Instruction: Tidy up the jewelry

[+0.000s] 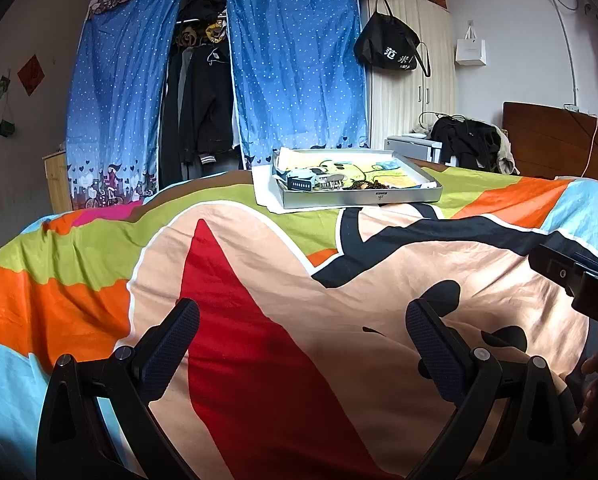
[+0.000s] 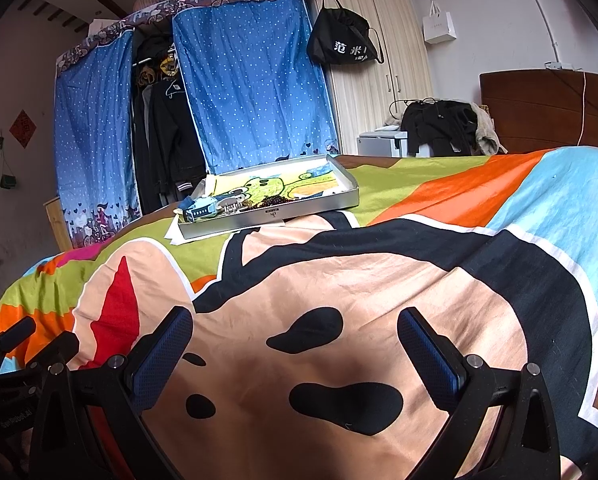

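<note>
L gripper (image 1: 302, 320) is spread wide w/ nothing between its dark textured pads, hovering low over the near part of the bedspread (image 1: 259, 280), above the red and peach print. R gripper (image 2: 295, 330) is likewise wide apart and empty, low over the peach area w/ black blotches; both point toward the far side of the bed. In the left wrist view the R gripper's body shows at the right edge, just beside; in the right wrist view the L one sits at the lower left edge, so the two are side by side, close but apart. Farther out, on the green stripe of the bedspread, lies a shallow silver tin tray (image 1: 403, 197) w/ a yellow-green cartoon liner, resting on white paper. Jewelry is bunched at the tray's near-left end: a dark beaded bracelet (image 2: 273, 201), a metal hair claw clip (image 1: 331, 182), and a blue-grey piece w/ a row of small dots (image 1: 301, 184), touching or nearly so; finer detail too small to tell. Behind the bed, a blue dotted curtain wardrobe (image 1: 295, 64) hangs partly open, w/ dark clothes inside.
</note>
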`<action>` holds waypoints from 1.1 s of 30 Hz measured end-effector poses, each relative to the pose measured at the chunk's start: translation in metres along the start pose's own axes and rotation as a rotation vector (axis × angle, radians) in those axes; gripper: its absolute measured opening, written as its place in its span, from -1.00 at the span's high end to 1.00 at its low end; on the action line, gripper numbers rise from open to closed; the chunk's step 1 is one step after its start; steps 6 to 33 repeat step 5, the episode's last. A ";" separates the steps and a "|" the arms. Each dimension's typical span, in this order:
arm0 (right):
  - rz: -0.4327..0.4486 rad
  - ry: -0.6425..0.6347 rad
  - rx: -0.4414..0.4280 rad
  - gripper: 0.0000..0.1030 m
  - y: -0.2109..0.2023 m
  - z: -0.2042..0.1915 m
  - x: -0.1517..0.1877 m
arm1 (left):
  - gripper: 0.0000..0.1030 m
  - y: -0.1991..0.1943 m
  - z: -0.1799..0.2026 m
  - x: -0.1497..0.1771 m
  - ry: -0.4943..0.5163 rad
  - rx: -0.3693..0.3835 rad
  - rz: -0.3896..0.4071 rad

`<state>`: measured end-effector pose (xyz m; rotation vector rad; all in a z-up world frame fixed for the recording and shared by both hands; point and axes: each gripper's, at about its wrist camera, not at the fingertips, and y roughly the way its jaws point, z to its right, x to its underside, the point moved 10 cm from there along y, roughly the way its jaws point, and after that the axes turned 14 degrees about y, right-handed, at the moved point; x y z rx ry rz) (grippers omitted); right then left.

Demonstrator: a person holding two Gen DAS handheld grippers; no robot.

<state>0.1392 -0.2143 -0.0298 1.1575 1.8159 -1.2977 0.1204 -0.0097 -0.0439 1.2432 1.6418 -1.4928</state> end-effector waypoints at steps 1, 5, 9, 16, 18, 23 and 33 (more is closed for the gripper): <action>0.000 0.000 0.000 -1.00 0.001 0.000 0.000 | -0.96 0.000 0.000 0.000 0.000 0.001 0.000; -0.004 0.002 0.001 -1.00 0.002 0.001 0.001 | -0.96 0.001 0.000 0.001 -0.002 0.004 -0.006; -0.004 0.002 0.001 -1.00 0.002 0.001 0.001 | -0.96 0.001 0.000 0.001 -0.002 0.004 -0.006; -0.004 0.002 0.001 -1.00 0.002 0.001 0.001 | -0.96 0.001 0.000 0.001 -0.002 0.004 -0.006; -0.004 0.002 0.001 -1.00 0.002 0.001 0.001 | -0.96 0.001 0.000 0.001 -0.002 0.004 -0.006; -0.004 0.002 0.001 -1.00 0.002 0.001 0.001 | -0.96 0.001 0.000 0.001 -0.002 0.004 -0.006; -0.004 0.002 0.001 -1.00 0.002 0.001 0.001 | -0.96 0.001 0.000 0.001 -0.002 0.004 -0.006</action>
